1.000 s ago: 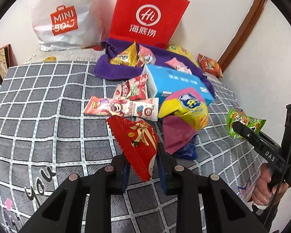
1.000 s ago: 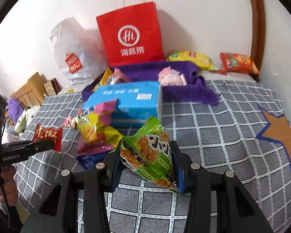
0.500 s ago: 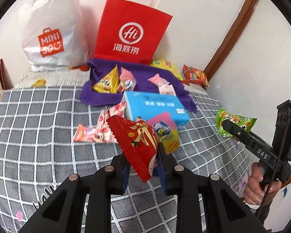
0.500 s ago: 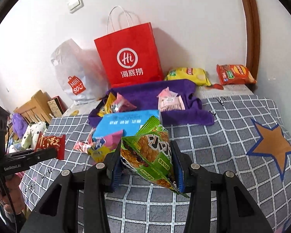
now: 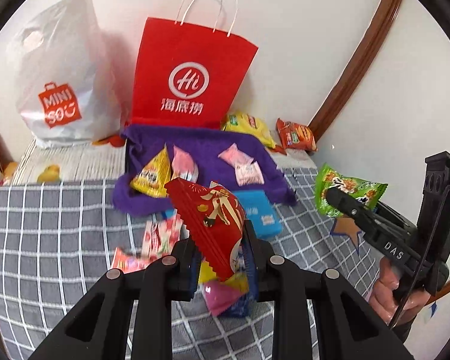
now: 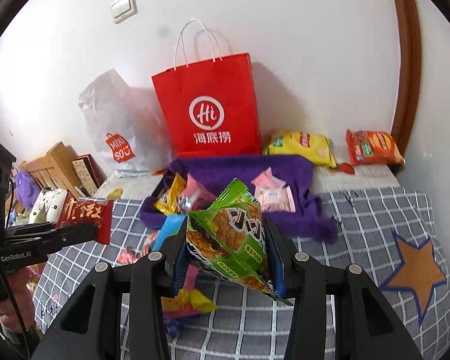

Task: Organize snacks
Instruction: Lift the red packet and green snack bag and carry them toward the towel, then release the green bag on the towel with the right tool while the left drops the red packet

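My left gripper point(image 5: 222, 258) is shut on a red snack packet point(image 5: 210, 222) with gold print, held above the grey checked bedspread point(image 5: 60, 240). My right gripper point(image 6: 229, 258) is shut on a green snack packet point(image 6: 228, 240), also lifted clear of the bed. Each gripper shows in the other's view: the right one with the green packet point(image 5: 345, 192) at the right, the left one with the red packet point(image 6: 87, 216) at the left. A red paper bag point(image 6: 210, 111) stands open against the wall behind a purple towel point(image 6: 240, 168) carrying several small packets.
A blue tissue pack point(image 5: 261, 213) and loose snacks lie on the bedspread below the grippers. A white plastic bag point(image 5: 63, 72) stands left of the red bag. Yellow point(image 6: 300, 144) and orange point(image 6: 372, 147) chip bags lie by the wall. A hand point(image 5: 387, 288) grips the right tool.
Both grippers have risen with their packets and drawn back from the bed, so the snack pile looks smaller and lower. The red bag's handles have come into view.
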Demonstrator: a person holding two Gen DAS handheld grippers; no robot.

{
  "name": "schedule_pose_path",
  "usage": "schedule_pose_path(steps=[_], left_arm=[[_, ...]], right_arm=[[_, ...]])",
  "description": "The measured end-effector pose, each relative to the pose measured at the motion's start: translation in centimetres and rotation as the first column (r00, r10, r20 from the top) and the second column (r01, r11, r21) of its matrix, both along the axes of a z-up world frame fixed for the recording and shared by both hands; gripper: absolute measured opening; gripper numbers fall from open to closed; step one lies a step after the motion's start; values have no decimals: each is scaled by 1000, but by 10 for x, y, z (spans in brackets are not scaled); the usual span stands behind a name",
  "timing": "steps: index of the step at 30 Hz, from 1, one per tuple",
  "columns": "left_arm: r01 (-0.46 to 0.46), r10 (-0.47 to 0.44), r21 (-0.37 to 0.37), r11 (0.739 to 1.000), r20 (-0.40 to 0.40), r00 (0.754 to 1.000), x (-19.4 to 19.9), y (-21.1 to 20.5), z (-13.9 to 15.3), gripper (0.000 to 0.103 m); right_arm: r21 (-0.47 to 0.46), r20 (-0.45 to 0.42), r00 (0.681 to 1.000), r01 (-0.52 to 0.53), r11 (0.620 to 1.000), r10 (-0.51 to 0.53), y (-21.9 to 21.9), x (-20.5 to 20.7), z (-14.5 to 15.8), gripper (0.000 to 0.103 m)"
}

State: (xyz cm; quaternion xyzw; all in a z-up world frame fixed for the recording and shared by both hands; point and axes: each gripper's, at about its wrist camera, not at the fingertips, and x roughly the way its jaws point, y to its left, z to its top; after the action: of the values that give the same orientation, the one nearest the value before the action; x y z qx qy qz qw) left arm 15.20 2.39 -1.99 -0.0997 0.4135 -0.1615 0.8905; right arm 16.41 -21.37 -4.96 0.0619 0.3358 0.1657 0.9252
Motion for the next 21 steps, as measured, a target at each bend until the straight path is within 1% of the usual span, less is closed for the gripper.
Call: schedule_pose_path(steps=[4, 8, 17, 21], left_arm=[[5, -5, 5, 1000, 5, 1000, 21, -3, 13, 24], [-11, 11, 24, 1000, 23, 1000, 38, -3, 21, 24], [-44, 44, 17, 999, 18, 999, 76, 7, 24, 24], [-49, 49, 19, 999, -1, 999, 96, 8, 20, 24]], right_arm=[[0, 11, 1000, -3, 1000, 3, 5, 19, 12, 44], [-2, 8, 1000, -3, 1000, 3, 7, 40, 21, 44], [-43, 3, 1000, -26, 999, 26, 21, 82, 28, 44], [-58, 12, 1000, -23, 998, 24, 26, 100, 29, 44]])
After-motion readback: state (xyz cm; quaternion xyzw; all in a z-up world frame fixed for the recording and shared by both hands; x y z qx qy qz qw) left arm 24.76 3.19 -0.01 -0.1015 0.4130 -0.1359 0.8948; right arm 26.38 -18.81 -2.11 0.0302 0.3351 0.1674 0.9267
